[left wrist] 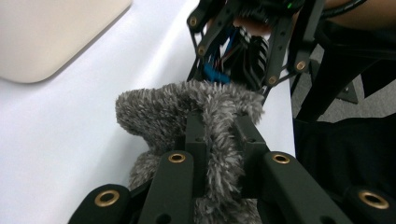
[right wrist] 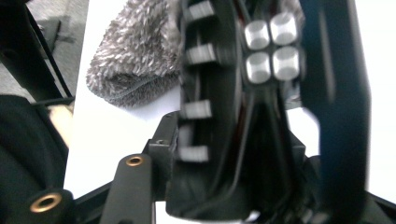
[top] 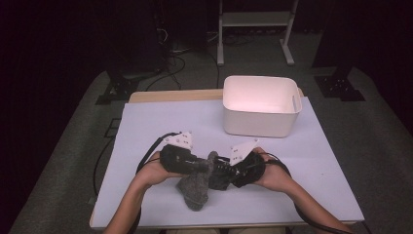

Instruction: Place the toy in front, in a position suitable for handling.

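A grey fuzzy sock (top: 195, 189) lies at the front middle of the white table sheet (top: 160, 122). My left gripper (top: 206, 165) comes in from the left and is shut on a fold of the sock (left wrist: 159, 112), with fabric bunched between its jaws (left wrist: 219, 128). My right gripper (top: 217, 168) faces it from the right. Its fingers (left wrist: 201, 49) stand apart, with their tips at the sock's far edge; whether they touch it I cannot tell. In the blurred right gripper view, the left gripper's body (right wrist: 219, 116) looms close, and the sock's end (right wrist: 135, 60) lies at the upper left.
An empty white bin (top: 260, 105) stands at the back right of the sheet; its corner (left wrist: 42, 37) appears in the left gripper view. Beyond the table a white stand (top: 255, 19) rests on the dark floor. Cables trail from both grippers.
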`<state>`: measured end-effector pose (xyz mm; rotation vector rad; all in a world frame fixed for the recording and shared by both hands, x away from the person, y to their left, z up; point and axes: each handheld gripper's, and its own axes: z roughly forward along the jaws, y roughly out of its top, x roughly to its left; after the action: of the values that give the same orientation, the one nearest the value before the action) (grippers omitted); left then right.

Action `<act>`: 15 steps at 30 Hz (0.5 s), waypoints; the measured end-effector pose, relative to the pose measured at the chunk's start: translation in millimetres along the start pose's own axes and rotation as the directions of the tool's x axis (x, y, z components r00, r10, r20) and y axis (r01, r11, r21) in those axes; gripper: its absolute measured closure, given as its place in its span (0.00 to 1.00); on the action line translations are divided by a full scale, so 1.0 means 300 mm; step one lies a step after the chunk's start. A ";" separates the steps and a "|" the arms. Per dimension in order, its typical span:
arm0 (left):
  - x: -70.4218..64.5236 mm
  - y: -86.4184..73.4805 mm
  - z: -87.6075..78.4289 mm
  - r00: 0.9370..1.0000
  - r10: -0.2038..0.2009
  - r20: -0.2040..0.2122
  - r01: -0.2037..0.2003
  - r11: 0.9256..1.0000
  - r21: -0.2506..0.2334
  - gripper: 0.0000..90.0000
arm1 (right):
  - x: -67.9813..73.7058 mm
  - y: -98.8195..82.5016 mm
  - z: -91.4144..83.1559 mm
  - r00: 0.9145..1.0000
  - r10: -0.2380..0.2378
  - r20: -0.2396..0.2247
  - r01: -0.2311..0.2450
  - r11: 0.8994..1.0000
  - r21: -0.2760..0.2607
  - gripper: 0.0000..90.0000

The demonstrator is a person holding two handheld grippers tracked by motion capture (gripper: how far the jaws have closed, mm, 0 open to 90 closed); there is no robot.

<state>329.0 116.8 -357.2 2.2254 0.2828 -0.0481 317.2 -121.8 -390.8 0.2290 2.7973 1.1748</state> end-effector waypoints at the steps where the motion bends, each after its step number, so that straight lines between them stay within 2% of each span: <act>1: -0.003 0.006 0.021 1.000 0.003 0.004 -0.003 1.000 0.009 0.88 | -0.001 -0.007 -0.014 1.000 -0.009 0.010 0.009 1.000 0.008 0.59; 3: -0.006 0.018 0.071 0.999 0.009 0.036 -0.010 1.000 0.014 0.88 | 0.000 -0.025 -0.045 1.000 0.010 0.019 -0.010 1.000 0.019 0.59; 6: -0.011 0.031 0.125 0.998 0.018 0.060 -0.019 0.999 0.027 0.88 | 0.001 -0.061 -0.074 1.000 0.020 0.022 -0.021 0.999 0.037 0.59; 11: -0.011 0.052 0.174 0.998 0.031 0.059 -0.034 0.998 0.060 0.88 | -0.002 -0.145 -0.111 0.998 0.064 0.009 -0.065 0.997 0.044 0.60; 15: -0.019 0.070 0.194 0.997 0.051 0.054 -0.056 0.995 0.086 0.88 | -0.006 -0.195 -0.121 0.996 0.090 -0.005 -0.090 0.996 0.019 0.60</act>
<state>331.8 57.7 -376.6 2.3140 0.1960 -0.0904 307.7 -188.0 -407.3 0.3566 2.8320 1.1691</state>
